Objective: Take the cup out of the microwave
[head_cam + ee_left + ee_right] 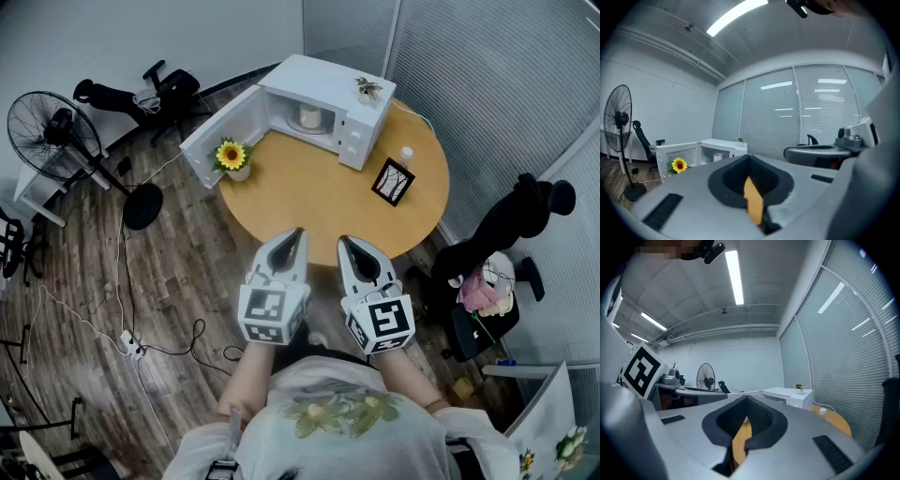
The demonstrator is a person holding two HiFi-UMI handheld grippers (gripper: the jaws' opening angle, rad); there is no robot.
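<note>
A white microwave stands at the far side of the round wooden table with its door swung open to the left. A pale cup sits inside the cavity. It shows small and distant in the left gripper view, as the cup inside the microwave. My left gripper and right gripper hover side by side over the near table edge. Both point toward the microwave, well short of it. Both are shut with nothing between the jaws. The right gripper view shows the microwave from the side.
A potted sunflower stands by the open door. A black picture frame and a small bottle sit right of the microwave, and a little plant on top of it. A floor fan, office chairs and cables surround the table.
</note>
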